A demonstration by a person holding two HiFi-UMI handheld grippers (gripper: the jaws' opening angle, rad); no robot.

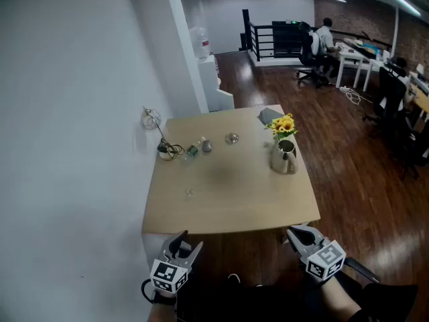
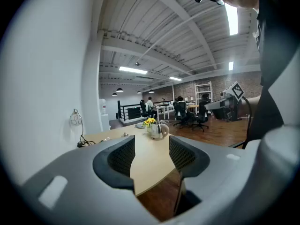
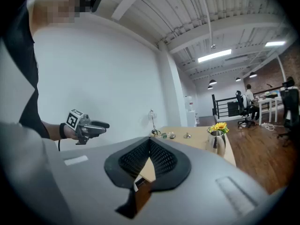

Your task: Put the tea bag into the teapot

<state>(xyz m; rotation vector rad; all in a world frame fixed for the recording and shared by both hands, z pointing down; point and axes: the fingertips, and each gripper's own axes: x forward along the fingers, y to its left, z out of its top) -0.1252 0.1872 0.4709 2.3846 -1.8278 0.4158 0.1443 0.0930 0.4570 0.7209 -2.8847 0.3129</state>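
Note:
A metal teapot point(image 1: 284, 158) stands on the right side of the wooden table point(image 1: 228, 200), with sunflowers point(image 1: 283, 125) just behind it. Small items lie near the far left: a round lid point(image 1: 232, 138), a grey piece point(image 1: 206, 146) and a small green packet point(image 1: 192, 151). I cannot tell which is the tea bag. My left gripper point(image 1: 190, 241) hovers off the table's near edge, open and empty point(image 2: 151, 142). My right gripper point(image 1: 292, 232) is at the near right corner, its tips touching with nothing held point(image 3: 150, 141). The teapot point(image 2: 158, 131) point(image 3: 216, 141) is far ahead of both.
A tangle of cables point(image 1: 169, 150) and a wall fitting point(image 1: 151, 119) sit at the table's far left, against the white wall. A tiny object point(image 1: 189, 193) lies on the left part of the tabletop. Desks, chairs and seated people point(image 1: 326, 35) fill the room beyond.

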